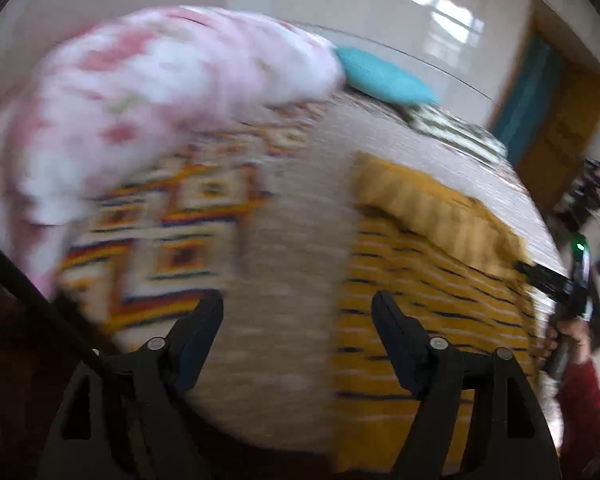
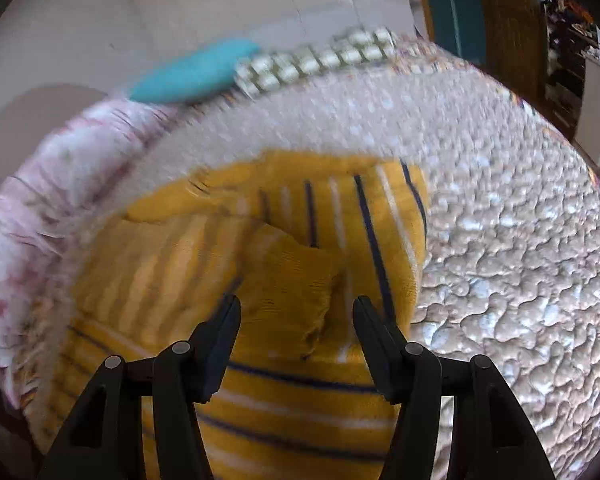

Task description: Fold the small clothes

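Both grippers, left (image 1: 298, 312) and right (image 2: 296, 316), gape empty; I'd pinch the sweater (image 2: 300, 360) by its hem corners, evenly

- No words, labels, brand names, numbers or signs can be read in either view.
- Both views are blurred by motion.
- The yellow striped garment (image 2: 284, 280) shows only plain stripes, no print or tag.
- The patterned bed cover (image 1: 188, 216) shows geometric shapes only, no lettering.
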`<action>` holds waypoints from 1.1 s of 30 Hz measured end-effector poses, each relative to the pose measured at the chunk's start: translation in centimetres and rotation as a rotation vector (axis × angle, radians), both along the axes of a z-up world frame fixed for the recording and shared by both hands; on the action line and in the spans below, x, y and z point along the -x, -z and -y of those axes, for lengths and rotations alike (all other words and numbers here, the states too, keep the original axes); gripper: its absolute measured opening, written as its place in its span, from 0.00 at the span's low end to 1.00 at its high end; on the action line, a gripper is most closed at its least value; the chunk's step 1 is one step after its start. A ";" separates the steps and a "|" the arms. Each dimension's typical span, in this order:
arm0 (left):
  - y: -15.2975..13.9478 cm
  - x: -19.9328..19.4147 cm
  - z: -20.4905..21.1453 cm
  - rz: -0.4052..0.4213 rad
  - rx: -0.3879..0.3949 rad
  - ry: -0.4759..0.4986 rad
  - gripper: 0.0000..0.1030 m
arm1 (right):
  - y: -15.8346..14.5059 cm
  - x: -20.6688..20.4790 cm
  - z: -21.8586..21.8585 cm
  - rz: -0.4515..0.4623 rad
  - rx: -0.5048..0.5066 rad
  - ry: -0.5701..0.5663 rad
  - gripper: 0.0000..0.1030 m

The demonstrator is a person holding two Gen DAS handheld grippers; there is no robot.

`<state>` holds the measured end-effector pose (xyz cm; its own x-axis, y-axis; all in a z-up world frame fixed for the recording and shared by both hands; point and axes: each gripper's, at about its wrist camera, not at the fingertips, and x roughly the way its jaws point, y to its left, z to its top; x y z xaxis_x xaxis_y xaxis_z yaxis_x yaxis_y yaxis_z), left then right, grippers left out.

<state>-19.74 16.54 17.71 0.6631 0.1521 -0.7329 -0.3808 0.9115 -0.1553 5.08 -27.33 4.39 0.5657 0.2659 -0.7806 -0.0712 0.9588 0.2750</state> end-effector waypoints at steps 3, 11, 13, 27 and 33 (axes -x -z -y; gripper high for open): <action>-0.4 1.9 -1.7 0.011 -0.074 -0.048 0.76 | 1.0 -0.4 -0.4 -0.037 -0.015 -0.026 0.13; 2.0 -1.6 0.1 0.011 -0.008 0.046 0.77 | -2.6 0.4 0.8 0.079 0.041 0.007 0.08; 2.9 -3.1 1.6 0.000 -0.017 0.082 0.77 | -2.7 0.0 1.3 0.070 0.096 0.045 0.10; 9.6 -10.6 3.5 -0.109 0.253 0.245 0.76 | -0.5 10.0 7.2 -0.058 -0.083 0.053 0.45; 12.5 -13.7 4.0 -0.140 0.394 0.286 0.76 | 2.6 14.2 8.5 -0.106 -0.307 0.054 0.45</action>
<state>-6.00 12.58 5.18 0.5291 -0.3275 -0.7828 -0.1660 0.8648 -0.4740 -9.12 -35.80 1.79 0.5051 0.4699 -0.7239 0.0221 0.8315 0.5551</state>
